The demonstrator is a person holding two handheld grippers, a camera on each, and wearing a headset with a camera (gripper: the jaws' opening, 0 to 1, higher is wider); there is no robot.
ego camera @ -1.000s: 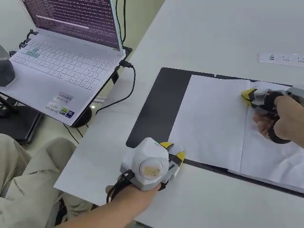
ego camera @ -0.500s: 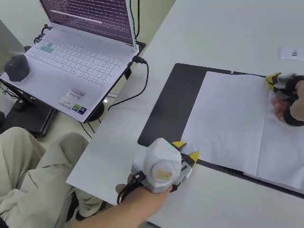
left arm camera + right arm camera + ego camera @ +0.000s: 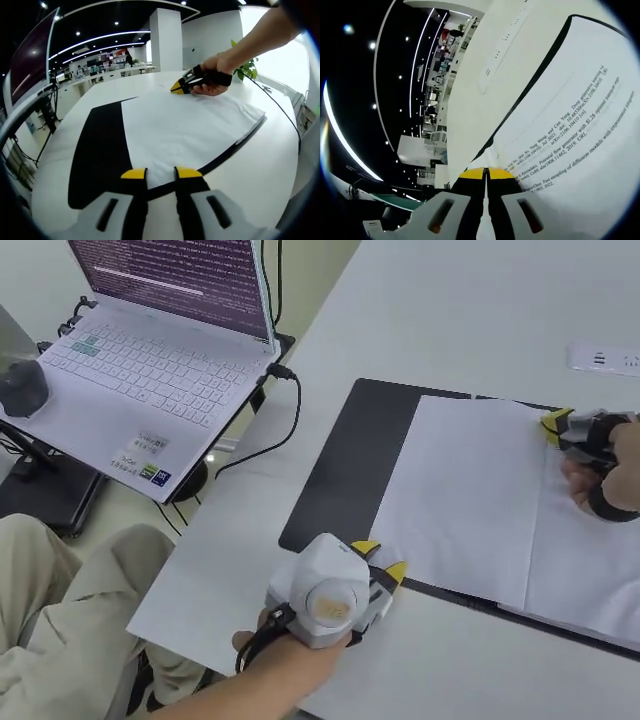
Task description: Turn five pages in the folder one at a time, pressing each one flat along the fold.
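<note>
The folder lies open on the white table, its black cover [image 3: 335,465] bare at the left and a white page [image 3: 455,495] lying flat over it. My left gripper [image 3: 381,560] is open by a narrow gap, its yellow tips at the folder's near edge [image 3: 161,173]. At the far end of the fold, my right gripper [image 3: 553,424] is shut, with a hand around it. Its closed tips [image 3: 485,173] press on the printed page [image 3: 570,130] by the folder's top edge. The left gripper view shows the right gripper [image 3: 179,87] at the far side of the page [image 3: 180,125].
An open laptop [image 3: 150,360] stands on a stand off the table's left edge, with a black cable [image 3: 285,420] running from it. A dark object [image 3: 20,388] sits beside it. A white power strip [image 3: 605,358] lies at the far right. The person's leg [image 3: 60,620] is at lower left.
My right gripper has slid along the fold to the folder's far edge. The left gripper has stayed at the near edge. The head camera has shifted.
</note>
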